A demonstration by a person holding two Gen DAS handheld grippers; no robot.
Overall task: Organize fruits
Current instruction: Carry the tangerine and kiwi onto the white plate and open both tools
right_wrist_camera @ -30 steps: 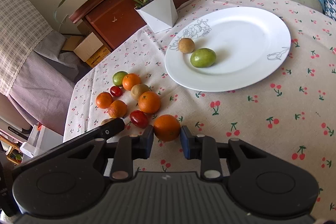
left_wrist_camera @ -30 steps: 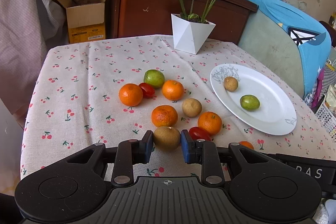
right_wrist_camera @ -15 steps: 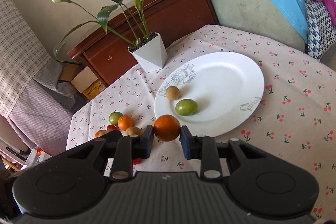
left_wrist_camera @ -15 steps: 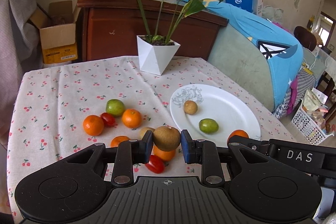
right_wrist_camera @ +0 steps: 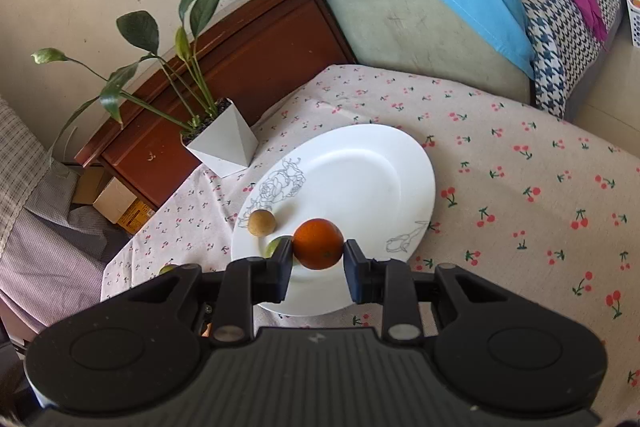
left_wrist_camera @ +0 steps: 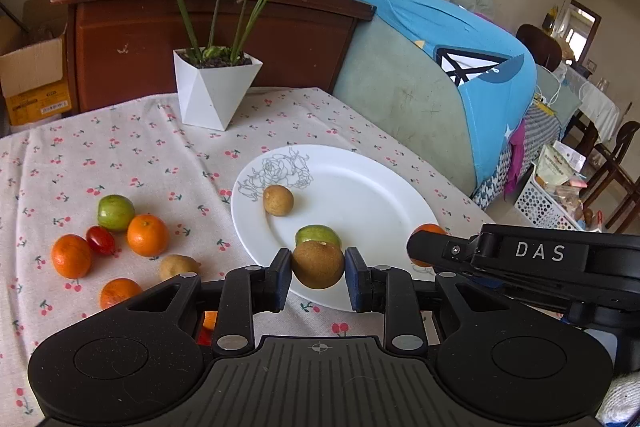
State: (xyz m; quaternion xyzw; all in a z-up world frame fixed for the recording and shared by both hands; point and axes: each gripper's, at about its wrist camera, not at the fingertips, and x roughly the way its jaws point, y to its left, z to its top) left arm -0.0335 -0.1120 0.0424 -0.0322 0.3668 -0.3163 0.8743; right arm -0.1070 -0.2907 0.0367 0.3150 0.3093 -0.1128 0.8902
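Both carried fruits had moved from the loose pile to above the white plate's point(left_wrist_camera: 384, 195) near rim, the brown kiwi point(left_wrist_camera: 318, 264) clamped in the left gripper point(left_wrist_camera: 317, 279) and the orange point(right_wrist_camera: 318, 243) clamped in the right gripper point(right_wrist_camera: 318, 273).

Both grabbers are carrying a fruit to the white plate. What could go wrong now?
1. The left gripper and the right gripper come in close together over the near rim of the plate, so they might bump.
2. The brown fruit and the orange are round and pinched only at their sides; a knock could pop one out.
3. Set down carelessly, either might roll into the green fruit or off the plate's shallow rim.
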